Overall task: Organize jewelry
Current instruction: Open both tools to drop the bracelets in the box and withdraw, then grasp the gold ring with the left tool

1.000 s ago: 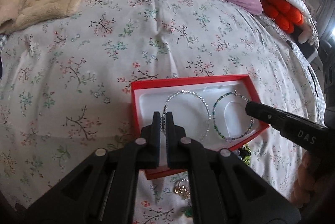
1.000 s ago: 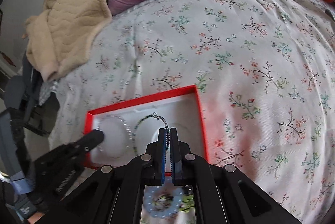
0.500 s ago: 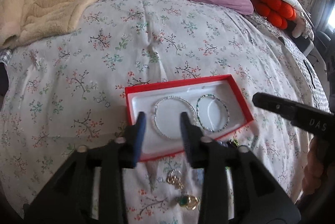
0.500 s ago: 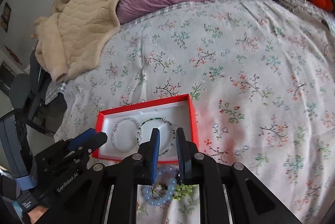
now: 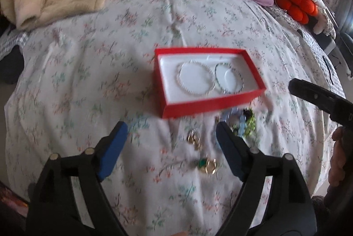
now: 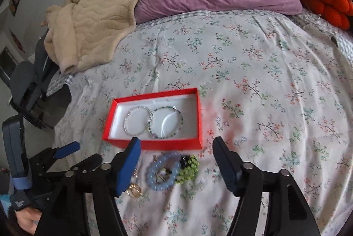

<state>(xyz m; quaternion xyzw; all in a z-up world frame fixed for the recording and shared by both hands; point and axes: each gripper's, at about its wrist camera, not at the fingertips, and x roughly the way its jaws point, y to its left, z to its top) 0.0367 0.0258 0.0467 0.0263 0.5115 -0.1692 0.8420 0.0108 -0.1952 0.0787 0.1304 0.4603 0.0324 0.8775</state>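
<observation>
Both tools, left tool (image 5: pixel 169 139) and right tool (image 6: pixel 176 152), hang empty with jaws opening; beyond their tips the red box (image 6: pixel 154 143) holds two bracelets (image 6: pixel 152 120); loose jewelry (image 6: pixel 172 169) lies nearer on the bed (image 6: pixel 264 81).

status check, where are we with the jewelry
Left gripper and right gripper both opening, nothing between jaws. Two bracelets lie in red box. Loose jewelry on bedspread, nothing blocking.
</observation>
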